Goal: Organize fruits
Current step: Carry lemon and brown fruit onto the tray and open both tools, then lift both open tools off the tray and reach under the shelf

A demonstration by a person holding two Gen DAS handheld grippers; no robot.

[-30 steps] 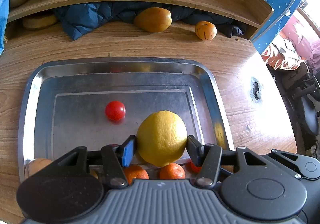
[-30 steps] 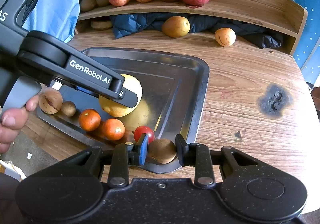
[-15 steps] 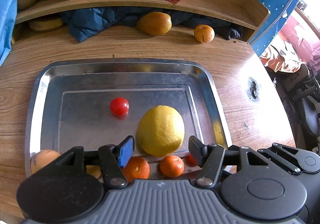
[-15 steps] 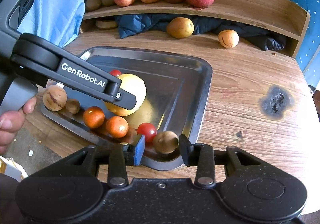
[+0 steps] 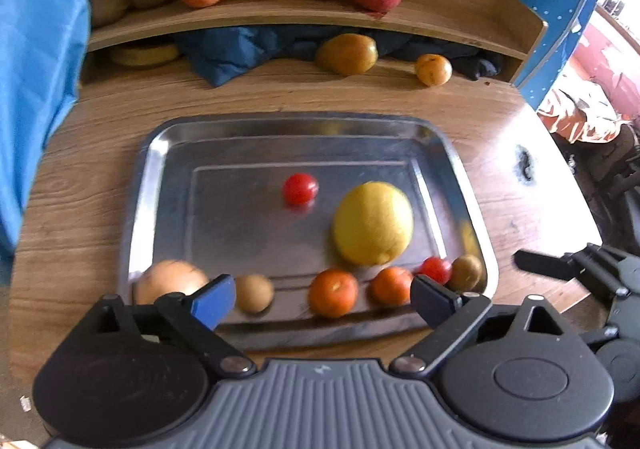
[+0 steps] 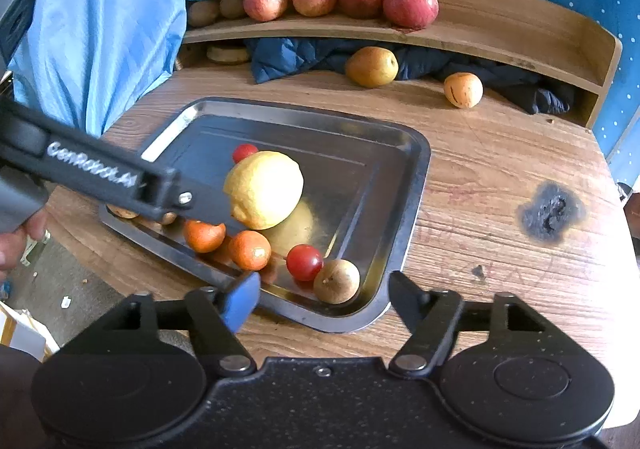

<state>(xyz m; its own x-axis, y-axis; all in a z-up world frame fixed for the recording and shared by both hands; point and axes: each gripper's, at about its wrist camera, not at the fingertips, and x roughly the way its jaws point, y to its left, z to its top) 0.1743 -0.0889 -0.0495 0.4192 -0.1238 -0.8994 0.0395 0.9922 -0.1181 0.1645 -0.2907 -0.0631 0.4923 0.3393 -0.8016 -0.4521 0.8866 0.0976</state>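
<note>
Yellow lemon [image 5: 373, 223] lies on steel tray [image 5: 168, 153] w/ both claws wide open, empty.

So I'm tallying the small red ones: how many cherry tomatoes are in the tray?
2. One cherry tomato sits alone mid-tray, behind the lemon; the other cherry tomato lies in the front row between an orange and a brown fruit. More could hide behind the lemon.

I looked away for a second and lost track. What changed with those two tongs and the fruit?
Both tongs let go and backed away. The left tongs released the lemon, now lying free on the tray. The right tongs released the small brown fruit in the tray's near corner. The oranges, tomatoes and shelf apples stayed put.
</note>
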